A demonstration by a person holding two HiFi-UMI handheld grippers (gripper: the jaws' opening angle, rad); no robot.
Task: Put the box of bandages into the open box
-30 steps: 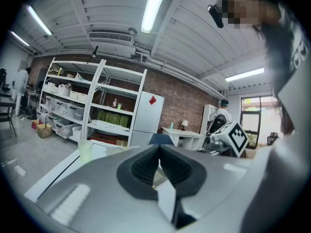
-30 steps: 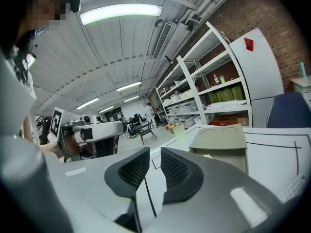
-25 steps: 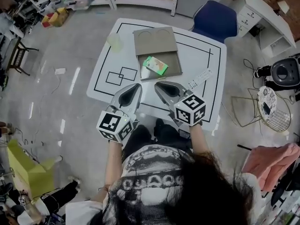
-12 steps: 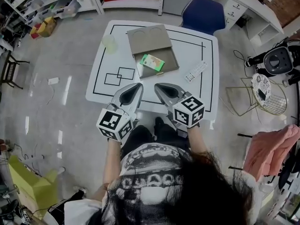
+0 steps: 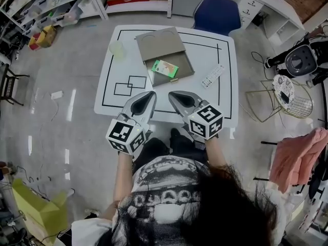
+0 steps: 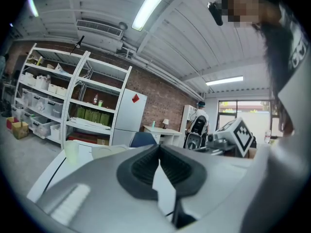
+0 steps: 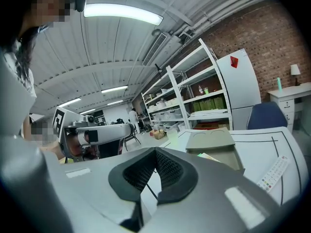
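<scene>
My left hand-held gripper (image 5: 149, 94) and right hand-held gripper (image 5: 173, 94) are both closed and empty. Ahead of them on the white tabletop (image 5: 225, 86), the small green-and-white bandage box (image 5: 165, 68) already lies inside the open brown cardboard box (image 5: 185, 68). It looks light, stiff and crushable, so I'd grip it across its long sides.

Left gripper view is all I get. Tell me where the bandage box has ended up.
Observer: The head view shows the green-and-white cardboard bandage box lying inside the open brown cardboard box.
Operator: Report the right claw.
Observer: The right claw is shut, with nothing between its jaws.
Operator: Check right of the box.
Observer: A white rectangular remote control lies on the white table, apart from the box.
</scene>
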